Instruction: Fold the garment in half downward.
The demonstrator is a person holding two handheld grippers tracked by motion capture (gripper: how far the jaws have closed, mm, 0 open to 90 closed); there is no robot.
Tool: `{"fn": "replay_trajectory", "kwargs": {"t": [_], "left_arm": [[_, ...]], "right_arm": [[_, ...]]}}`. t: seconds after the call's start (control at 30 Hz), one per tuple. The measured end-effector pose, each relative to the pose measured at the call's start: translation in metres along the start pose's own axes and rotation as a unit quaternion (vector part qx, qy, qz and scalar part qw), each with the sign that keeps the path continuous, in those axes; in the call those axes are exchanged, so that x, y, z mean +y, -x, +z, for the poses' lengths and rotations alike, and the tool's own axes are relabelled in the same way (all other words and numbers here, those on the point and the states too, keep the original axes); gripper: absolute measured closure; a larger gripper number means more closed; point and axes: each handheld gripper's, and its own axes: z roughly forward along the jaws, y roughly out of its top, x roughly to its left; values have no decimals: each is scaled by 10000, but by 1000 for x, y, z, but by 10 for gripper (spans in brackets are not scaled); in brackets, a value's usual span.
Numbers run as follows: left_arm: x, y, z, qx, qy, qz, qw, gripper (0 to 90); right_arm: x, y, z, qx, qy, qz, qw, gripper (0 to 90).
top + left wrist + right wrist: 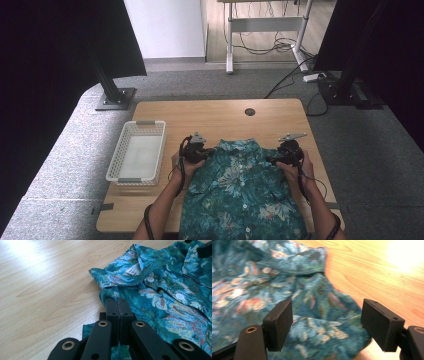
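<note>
Your left gripper [117, 301] is keeping its jaws clenched together, pad against pad, at the shoulder edge of the shirt [243, 192]. In the left gripper view the jaw tips are lying over the fabric at that edge; whether a fold of cloth is pinched between them cannot be told. Your right gripper [332, 325] is holding its jaws released and wide apart, with shirt fabric lying between and beneath them and neither pad pressing on it.

The shirt, a teal floral print with white buttons [150, 279], is lying front side up and spread flat on the tabletop [210, 117]. Its collar [140, 257] is pointing away from you, with a white label [132, 270] showing inside it. The hem end is reaching the tabletop edge nearest you.

Relative to the shirt, your left gripper is sitting at its left shoulder and your right gripper at its right shoulder, both just beside the collar. Your left hand [187, 165] and right hand [295, 167] are resting at the shirt's outer edges.

A white perforated basket [122, 155] is standing to the left of the shirt, near it and not touching. A round dark cable hole [250, 111] is sitting beyond the collar, near the far edge of the tabletop.
</note>
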Motion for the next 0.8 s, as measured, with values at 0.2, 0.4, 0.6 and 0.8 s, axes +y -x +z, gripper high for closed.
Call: {"fn": "replay_trajectory", "kwargs": {"t": [0.2, 0.4, 0.6, 0.8], "left_arm": [[2, 2, 1, 32, -31, 4, 10000, 890], [1, 3, 1, 27, -41, -7, 10000, 890], [1, 4, 1, 17, -44, -11, 10000, 889], [0, 4, 1, 5, -34, -19, 10000, 890]], "right_arm": [[2, 15, 6, -5, -32, 242, 9997, 258], [0, 22, 11, 80, -136, 381, 9992, 278], [-1, 20, 15, 125, -231, 337, 9991, 294], [-3, 20, 17, 73, -279, 367, 9989, 302]]}}
